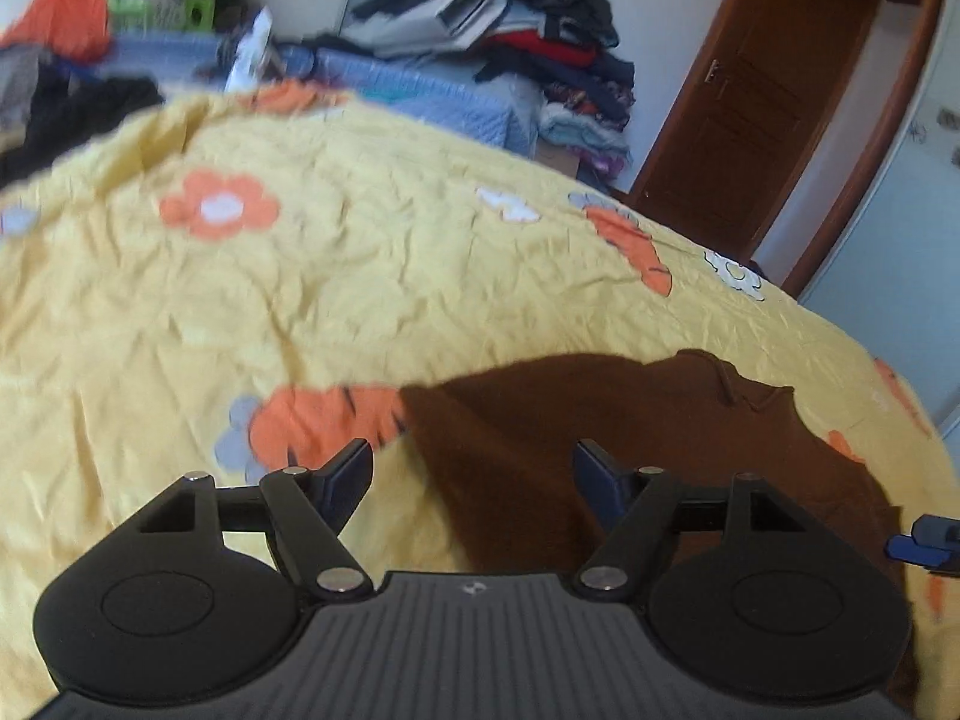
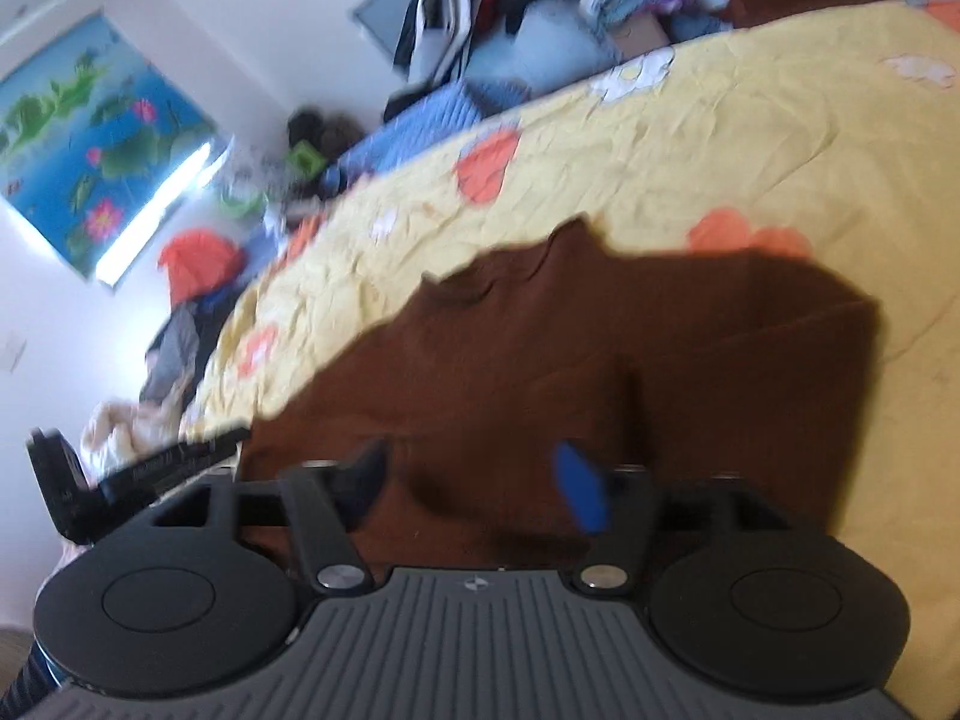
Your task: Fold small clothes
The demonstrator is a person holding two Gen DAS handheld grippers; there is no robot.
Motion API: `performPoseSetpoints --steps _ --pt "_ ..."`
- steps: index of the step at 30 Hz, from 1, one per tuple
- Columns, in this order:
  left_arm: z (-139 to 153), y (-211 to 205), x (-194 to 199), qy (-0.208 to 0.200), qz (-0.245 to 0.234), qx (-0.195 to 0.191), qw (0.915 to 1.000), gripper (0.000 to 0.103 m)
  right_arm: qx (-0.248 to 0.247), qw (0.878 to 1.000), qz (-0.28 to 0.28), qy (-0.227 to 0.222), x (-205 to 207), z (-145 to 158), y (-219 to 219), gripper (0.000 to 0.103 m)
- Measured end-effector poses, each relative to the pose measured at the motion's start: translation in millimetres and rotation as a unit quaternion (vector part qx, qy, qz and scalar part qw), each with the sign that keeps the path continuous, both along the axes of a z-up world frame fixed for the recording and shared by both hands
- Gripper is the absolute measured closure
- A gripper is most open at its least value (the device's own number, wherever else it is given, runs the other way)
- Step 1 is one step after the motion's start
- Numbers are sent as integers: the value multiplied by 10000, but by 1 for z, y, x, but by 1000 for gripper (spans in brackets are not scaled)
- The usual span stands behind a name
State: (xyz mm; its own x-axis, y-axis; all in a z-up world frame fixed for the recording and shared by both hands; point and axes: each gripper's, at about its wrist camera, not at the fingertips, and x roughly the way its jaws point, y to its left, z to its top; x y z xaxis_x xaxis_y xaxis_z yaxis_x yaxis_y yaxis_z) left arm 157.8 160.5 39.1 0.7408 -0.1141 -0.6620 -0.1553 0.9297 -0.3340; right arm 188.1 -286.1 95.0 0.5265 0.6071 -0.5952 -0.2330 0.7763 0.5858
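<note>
Left wrist view: left gripper [image 1: 471, 465], jaws wide, nothing between the pads. Brown garment [image 1: 630, 420] lies flat on the yellow floral bedsheet [image 1: 360, 276], below and right of the jaws. Right gripper's blue tip [image 1: 921, 540] at the frame edge.

Right wrist view: right gripper [image 2: 474, 480], jaws wide and empty, directly above the garment [image 2: 600, 348], which appears partly folded.

Risk: pinching sheet with cloth would drag both.

Legible writing: none.
</note>
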Motion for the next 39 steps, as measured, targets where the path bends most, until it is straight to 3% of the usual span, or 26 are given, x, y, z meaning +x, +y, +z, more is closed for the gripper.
performPoseSetpoints --steps 3,8,10,11,12,13,16,17,19,21,24,25,26,27,29,30,32,34,36,39 --pt "-15 10 -1 302 -39 -293 9991 30 -22 9974 -726 -14 0 1 -38 33" --pt "-21 5 15 377 -130 -454 9982 30 -766 9796 -1848 173 20 -17 -85 32" --pt "-20 -9 27 354 -187 103 9991 39 -704 9806 -1823 145 27 -27 -85 33" --pt "-19 -18 32 387 -256 528 9975 81 -618 9835 -1689 189 31 -30 -81 36" --pt "-17 -26 37 424 -334 821 9952 95 -501 9869 -1514 234 34 -31 -76 57" --pt "-12 -32 37 328 -384 970 9940 95 -400 9908 -1246 346 38 -32 -70 86" --pt "1 -45 31 -40 -506 1607 9857 96 -1064 9883 -1080 -160 34 -20 -56 87" --pt "-5 -49 33 25 -595 1833 9812 95 -1029 9872 -1219 -85 34 -23 -65 87" --pt "-27 -56 30 100 -609 2573 9643 95 -761 9875 -1374 91 34 -35 -84 91" --pt "-31 -58 15 -180 -576 2774 9588 93 -654 9884 -1369 70 26 -35 -87 83" --pt "-15 -43 -10 -290 -428 2153 9752 87 -565 9894 -1336 -75 6 -23 -87 43" --pt "-9 -37 -21 -316 -366 1845 9816 84 -483 9904 -1283 -202 -4 -17 -86 35" --pt "-3 -32 -35 -373 -286 1530 9871 71 -433 9910 -1231 -287 -15 -13 -86 34" --pt "2 -29 -49 -454 -283 1278 9904 46 -413 9918 -1171 -285 -24 -10 -89 34" --pt "7 -33 -74 -698 -358 1033 9916 5 -442 9932 -1066 -170 -38 -9 -89 34" --pt "6 -39 -81 -771 -455 1091 9900 5 -487 9935 -1021 -107 -43 -10 -87 34" --pt "-5 -56 -79 -520 -681 1528 9845 5 -611 9948 -810 14 -45 -16 -73 37" --pt "-25 -65 -67 -22 -737 1925 9785 51 -942 9934 -625 168 -43 -24 -55 64" --pt "-29 -56 -66 -177 -696 1754 9819 83 -1416 9886 -505 -49 -44 -28 -41 82" --pt "-29 -39 -64 -127 -656 1347 9886 86 -1294 9899 -574 13 -44 -29 -53 90"
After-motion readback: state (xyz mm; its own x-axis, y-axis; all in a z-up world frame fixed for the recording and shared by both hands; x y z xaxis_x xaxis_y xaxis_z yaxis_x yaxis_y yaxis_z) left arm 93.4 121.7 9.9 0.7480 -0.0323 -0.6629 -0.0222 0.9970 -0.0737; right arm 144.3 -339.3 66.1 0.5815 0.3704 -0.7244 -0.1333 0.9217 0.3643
